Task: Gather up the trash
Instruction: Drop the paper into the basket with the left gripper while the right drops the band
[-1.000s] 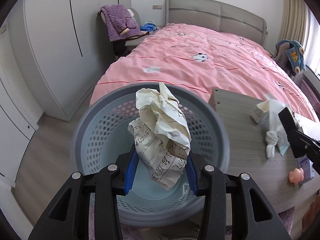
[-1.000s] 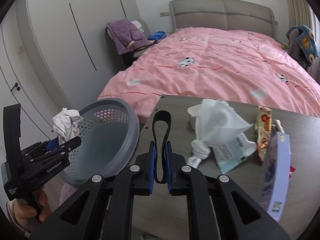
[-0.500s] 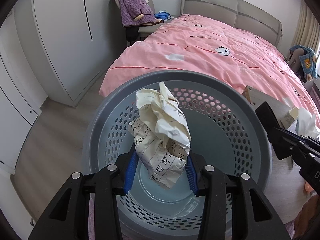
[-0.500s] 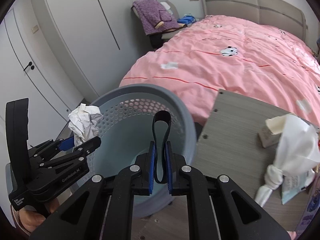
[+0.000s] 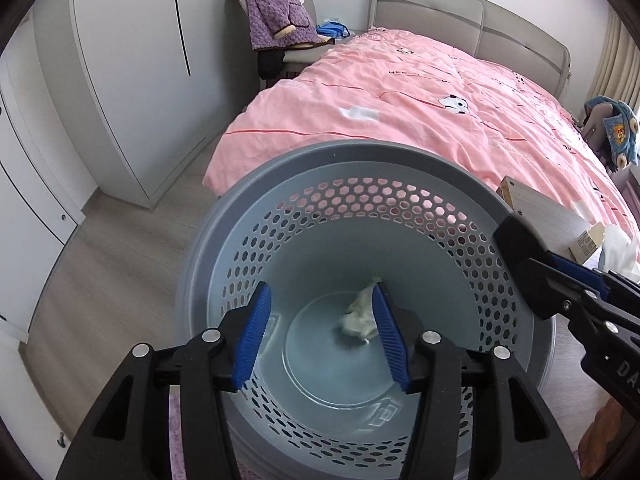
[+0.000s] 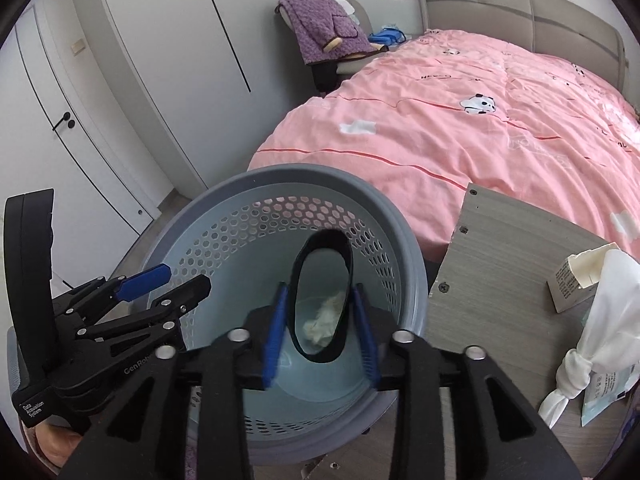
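Note:
A grey-blue perforated basket (image 5: 340, 152) stands on the floor beside the desk. A crumpled paper ball (image 5: 360, 316) lies on its bottom. My left gripper (image 5: 320, 290) hangs over the basket, its jaws opening, with nothing between the blue pads. In the right wrist view, my right gripper (image 6: 319, 290) is also above the basket (image 6: 280, 176), its jaws opening. A black elastic band (image 6: 298, 276) stands between them as a wide oval, still touching both pads. The paper ball (image 6: 324, 316) shows through the loop. The left gripper (image 6: 176, 280) appears at the left.
A grey wooden desk (image 6: 500, 264) right of the basket carries a knotted white bag (image 6: 600, 300) and a small carton (image 6: 576, 280). Behind lie a pink bed (image 5: 400, 112), white wardrobes and a chair with a purple blanket (image 5: 276, 12). A hand (image 6: 52, 440) holds the left gripper.
The left jaws have spread and the paper ball has dropped to the basket's bottom. The right jaws have parted, and the flat black band has sprung into an oval. Both grippers moved over the basket.

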`<state>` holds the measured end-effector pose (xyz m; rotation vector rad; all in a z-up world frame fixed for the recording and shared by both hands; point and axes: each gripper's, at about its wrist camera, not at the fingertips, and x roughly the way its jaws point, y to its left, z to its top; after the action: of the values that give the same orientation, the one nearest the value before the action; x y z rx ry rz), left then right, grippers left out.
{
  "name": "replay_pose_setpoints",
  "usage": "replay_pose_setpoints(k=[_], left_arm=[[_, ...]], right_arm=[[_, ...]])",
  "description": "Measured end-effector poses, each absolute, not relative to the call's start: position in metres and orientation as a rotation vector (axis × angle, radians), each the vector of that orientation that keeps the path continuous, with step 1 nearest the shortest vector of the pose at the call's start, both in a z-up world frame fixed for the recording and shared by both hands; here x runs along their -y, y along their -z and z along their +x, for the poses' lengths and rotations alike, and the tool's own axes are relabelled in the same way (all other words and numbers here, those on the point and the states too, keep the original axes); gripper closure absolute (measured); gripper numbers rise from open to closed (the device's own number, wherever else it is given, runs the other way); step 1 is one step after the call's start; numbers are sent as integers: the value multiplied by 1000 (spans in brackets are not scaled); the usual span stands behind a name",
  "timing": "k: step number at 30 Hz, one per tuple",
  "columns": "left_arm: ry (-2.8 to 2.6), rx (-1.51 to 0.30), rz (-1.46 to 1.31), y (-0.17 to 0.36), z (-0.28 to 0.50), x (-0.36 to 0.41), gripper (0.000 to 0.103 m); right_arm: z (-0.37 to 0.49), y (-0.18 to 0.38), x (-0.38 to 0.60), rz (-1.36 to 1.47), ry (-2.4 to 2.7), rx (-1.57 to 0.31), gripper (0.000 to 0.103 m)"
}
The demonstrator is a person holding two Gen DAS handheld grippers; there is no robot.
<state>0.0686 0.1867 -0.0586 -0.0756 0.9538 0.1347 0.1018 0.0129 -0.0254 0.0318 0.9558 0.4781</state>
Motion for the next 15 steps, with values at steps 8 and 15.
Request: replay_pose_setpoints(k=[8, 15], left_arm=[[-143, -939, -81, 52, 63, -190, 45], [-139, -936, -78, 49, 57, -189, 43]], right_arm=[[99, 21, -11, 34, -477, -945, 65], [96, 16, -6, 41, -468, -934, 64]])
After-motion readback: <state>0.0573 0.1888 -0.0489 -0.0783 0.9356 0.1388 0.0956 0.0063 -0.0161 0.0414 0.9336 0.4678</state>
